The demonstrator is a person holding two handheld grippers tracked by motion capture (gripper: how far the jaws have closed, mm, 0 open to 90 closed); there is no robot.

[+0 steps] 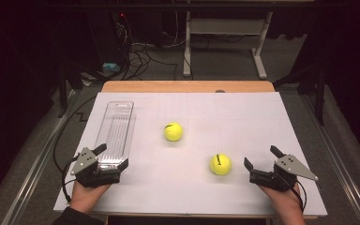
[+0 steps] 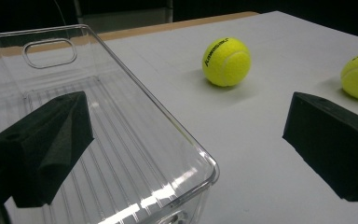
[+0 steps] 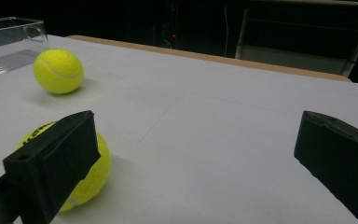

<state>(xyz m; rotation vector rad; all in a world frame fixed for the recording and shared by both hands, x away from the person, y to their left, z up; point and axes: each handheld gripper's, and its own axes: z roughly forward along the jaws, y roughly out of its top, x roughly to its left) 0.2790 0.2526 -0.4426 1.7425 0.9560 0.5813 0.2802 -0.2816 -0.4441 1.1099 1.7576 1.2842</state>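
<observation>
The left tongs [image 1: 104, 155] sat at about seven o'clock on the white counter [image 1: 243, 112], held from below by the person's left hand [image 1: 86, 193]. Their jaws stood wide apart and gripped nothing. In the left gripper view one jaw hung over the inside of the clear plastic bin [image 2: 121, 140], while the other jaw stood outside it over the bare counter, so the bin's near corner lay between them; I could not tell whether either jaw touched the plastic. The bin [image 1: 116, 132] was a long, ribbed, open-topped container with a handle cut-out at its far end, running from about seven o'clock toward ten o'clock on the counter, and it was empty.

The right tongs [image 1: 261, 157] sat at about five o'clock, held by the right hand [image 1: 288, 199], jaws likewise spread wide and holding nothing. Just beside them, toward the counter's centre, lay the nearer tennis ball [image 1: 220, 164]. In the right gripper view that ball [image 3: 91, 172] was partly hidden behind one jaw and lay outside the gap between the jaws, which held only bare counter.

The farther tennis ball [image 1: 173, 131] rested near the counter's centre, between the bin and the nearer ball and apart from both. Both balls were yellow-green with dark lettering.
</observation>
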